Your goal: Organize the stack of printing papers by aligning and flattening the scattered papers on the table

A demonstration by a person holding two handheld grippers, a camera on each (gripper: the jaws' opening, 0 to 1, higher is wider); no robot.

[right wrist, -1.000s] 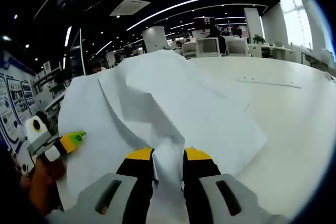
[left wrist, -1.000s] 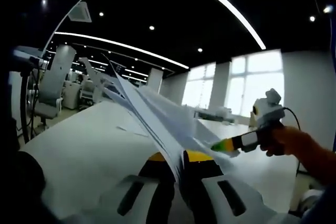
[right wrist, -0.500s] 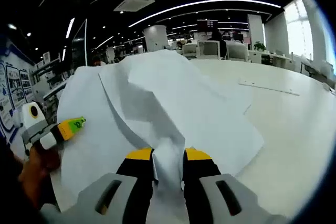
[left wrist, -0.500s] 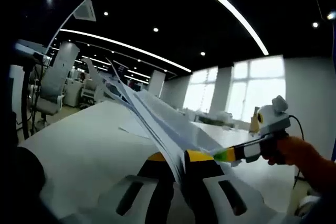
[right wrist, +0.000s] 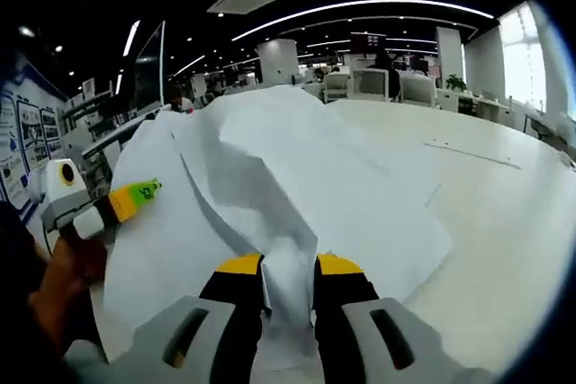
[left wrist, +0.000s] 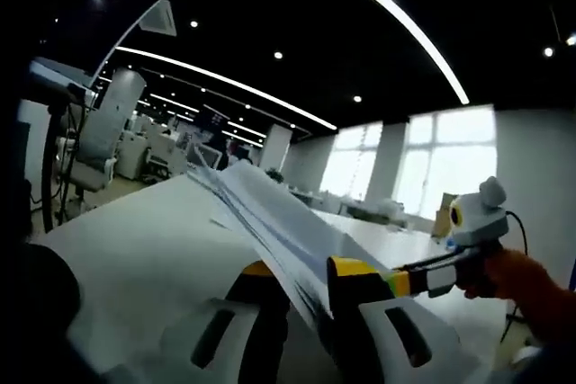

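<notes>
A stack of white printing papers (left wrist: pixel 261 213) is seen nearly edge-on in the left gripper view, rising from between the jaws toward the far left. My left gripper (left wrist: pixel 301 281) is shut on its near edge. In the right gripper view the same papers (right wrist: pixel 288 168) spread as a wide, creased, humped sheaf over the white table (right wrist: pixel 504 204). My right gripper (right wrist: pixel 288 274) is shut on a pinched fold at their near edge. The right gripper (left wrist: pixel 450 263) also shows at the right of the left gripper view, and the left gripper (right wrist: pixel 99 209) at the left of the right gripper view.
The long white table (left wrist: pixel 135 240) runs away under the papers. A loose sheet (right wrist: pixel 472 152) lies flat farther along it. Office chairs (left wrist: pixel 94 146), desks and monitors (right wrist: pixel 373 78) stand beyond the table. A person's hand (left wrist: pixel 526 290) holds the right gripper.
In the left gripper view the stack has dropped lower and fanned less, lying closer to the table. The right gripper has shifted slightly right and lower. Both grips are unchanged.
</notes>
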